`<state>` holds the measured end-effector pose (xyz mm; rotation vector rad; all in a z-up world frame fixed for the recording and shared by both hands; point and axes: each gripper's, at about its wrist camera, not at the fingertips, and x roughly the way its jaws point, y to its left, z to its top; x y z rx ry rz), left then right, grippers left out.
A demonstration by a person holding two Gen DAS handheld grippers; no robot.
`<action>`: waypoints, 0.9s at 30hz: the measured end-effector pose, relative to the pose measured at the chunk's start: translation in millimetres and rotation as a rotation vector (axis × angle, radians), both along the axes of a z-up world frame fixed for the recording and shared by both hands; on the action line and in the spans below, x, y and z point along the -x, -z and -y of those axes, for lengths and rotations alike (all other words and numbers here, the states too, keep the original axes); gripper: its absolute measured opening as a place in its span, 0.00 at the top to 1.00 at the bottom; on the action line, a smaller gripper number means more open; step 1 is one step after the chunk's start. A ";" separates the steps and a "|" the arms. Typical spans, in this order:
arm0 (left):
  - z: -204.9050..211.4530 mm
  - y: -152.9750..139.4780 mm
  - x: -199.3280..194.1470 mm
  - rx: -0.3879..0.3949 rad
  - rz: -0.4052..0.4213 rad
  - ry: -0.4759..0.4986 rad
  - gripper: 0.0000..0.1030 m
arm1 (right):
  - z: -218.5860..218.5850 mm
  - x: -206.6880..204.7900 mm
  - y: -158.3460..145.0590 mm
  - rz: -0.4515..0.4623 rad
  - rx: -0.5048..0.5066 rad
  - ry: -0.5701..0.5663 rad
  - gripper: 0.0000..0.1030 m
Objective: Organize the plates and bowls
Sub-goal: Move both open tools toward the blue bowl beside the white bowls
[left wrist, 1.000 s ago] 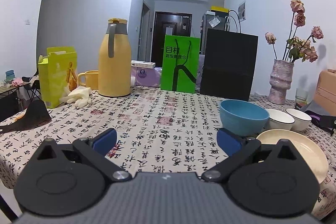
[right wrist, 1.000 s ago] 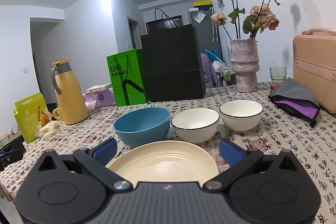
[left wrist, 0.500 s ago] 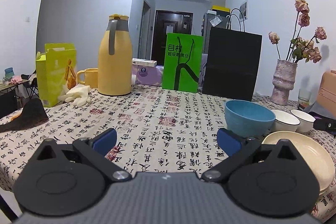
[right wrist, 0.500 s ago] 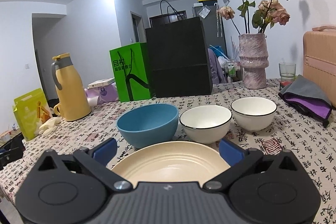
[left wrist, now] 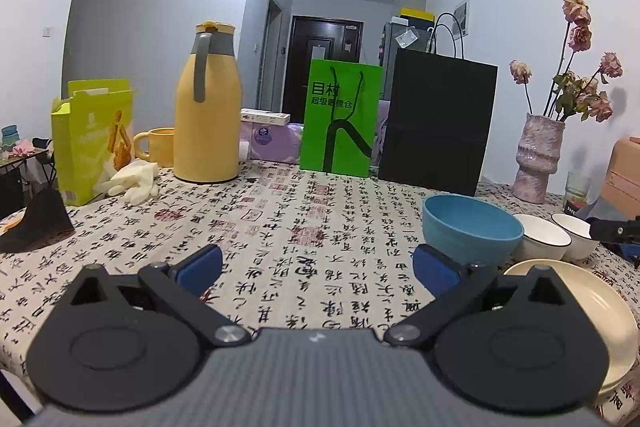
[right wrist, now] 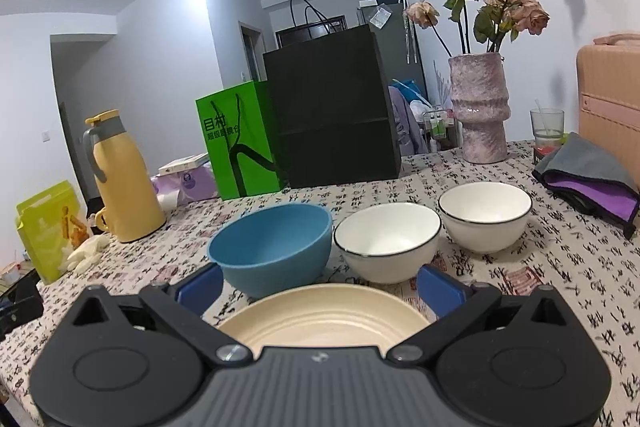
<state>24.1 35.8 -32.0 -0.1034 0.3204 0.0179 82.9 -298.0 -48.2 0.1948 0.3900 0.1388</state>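
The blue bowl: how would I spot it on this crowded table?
Find the tall black paper bag at the back of the table. In front of it three bowls stand in a row, behind a cream plate. The blue bowl is leftmost, the only coloured one; its neighbours are white with dark rims.

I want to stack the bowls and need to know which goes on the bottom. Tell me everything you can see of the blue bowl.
The blue bowl is a deep, round bowl with a matte look, maybe plastic or silicone, all one blue inside and out, with a plain rim. It stands upright and empty on the patterned tablecloth, leftmost in a row with two white bowls, and looks a little wider than either. The cream plate lies just in front of it. No gripper touches it.
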 end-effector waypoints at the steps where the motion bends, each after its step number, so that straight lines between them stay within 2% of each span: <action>1: 1.1 -0.6 -2.4 -0.001 0.000 0.002 0.00 | -0.2 -2.6 -1.4 0.001 0.002 -0.005 0.00; 8: 5.7 -7.8 -20.2 0.012 0.003 0.015 0.00 | 7.2 -32.3 -16.0 -0.022 -0.030 -0.032 0.00; 19: 24.1 -22.1 -56.2 0.010 0.005 0.038 0.00 | 5.1 -74.1 -36.5 -0.028 0.029 -0.061 0.00; 27: 37.4 -33.2 -80.1 0.023 0.010 0.046 0.00 | -0.9 -102.4 -43.7 -0.071 0.066 -0.123 0.00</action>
